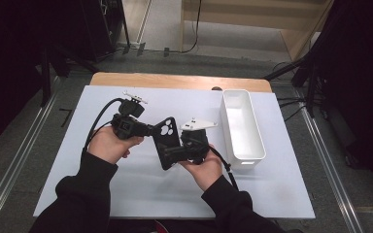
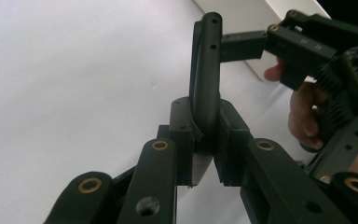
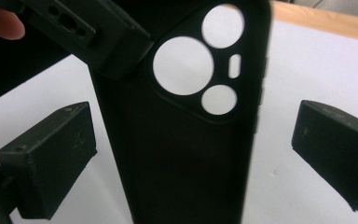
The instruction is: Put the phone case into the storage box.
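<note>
Two grippers meet over the table [image 1: 126,194]: left gripper [image 1: 148,130] fingers clench the phone case [image 1: 167,141] at 9 o'clock; right gripper [image 3: 186,158] fingers straddle it, released. Centre them before squeezing.

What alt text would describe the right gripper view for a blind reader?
A black phone case with round camera holes stands between the right tongs, whose jaws stand apart from its edges. The left tongs grip the case at upper left, over a white table.
</note>
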The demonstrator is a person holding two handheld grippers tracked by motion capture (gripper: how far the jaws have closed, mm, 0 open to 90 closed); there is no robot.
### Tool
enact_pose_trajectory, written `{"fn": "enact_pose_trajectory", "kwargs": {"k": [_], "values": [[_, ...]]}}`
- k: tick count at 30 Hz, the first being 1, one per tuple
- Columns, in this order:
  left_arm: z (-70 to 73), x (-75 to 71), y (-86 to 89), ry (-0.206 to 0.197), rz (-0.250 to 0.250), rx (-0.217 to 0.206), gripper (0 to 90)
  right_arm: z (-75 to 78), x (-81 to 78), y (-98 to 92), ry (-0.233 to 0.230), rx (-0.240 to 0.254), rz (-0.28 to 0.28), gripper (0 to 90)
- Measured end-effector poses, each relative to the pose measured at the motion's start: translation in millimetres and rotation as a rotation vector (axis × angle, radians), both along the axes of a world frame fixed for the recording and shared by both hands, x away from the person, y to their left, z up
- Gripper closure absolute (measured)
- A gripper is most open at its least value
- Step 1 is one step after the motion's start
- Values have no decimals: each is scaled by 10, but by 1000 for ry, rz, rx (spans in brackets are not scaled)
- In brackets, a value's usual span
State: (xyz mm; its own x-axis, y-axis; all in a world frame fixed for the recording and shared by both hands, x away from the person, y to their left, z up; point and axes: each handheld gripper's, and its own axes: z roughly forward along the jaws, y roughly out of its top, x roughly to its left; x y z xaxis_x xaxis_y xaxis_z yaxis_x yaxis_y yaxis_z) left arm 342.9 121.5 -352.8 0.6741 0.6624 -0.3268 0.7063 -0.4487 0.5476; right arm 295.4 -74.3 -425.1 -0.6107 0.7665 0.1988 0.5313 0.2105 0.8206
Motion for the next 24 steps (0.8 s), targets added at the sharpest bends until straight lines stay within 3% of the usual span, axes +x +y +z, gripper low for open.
{"fn": "enact_pose_trajectory", "kwargs": {"k": [10, 12, 24], "values": [[-32, -17, -67, 11, -7, 0, 788, -16, 3, 83, -9, -1, -18, 0], [-30, -24, -77, 9, -4, 1, 788, -14, -2, 82, -16, 9, -25, 66], [-26, -38, -101, -3, 8, -5, 785, -30, 21, 86, -31, 3, -34, 100]]}}
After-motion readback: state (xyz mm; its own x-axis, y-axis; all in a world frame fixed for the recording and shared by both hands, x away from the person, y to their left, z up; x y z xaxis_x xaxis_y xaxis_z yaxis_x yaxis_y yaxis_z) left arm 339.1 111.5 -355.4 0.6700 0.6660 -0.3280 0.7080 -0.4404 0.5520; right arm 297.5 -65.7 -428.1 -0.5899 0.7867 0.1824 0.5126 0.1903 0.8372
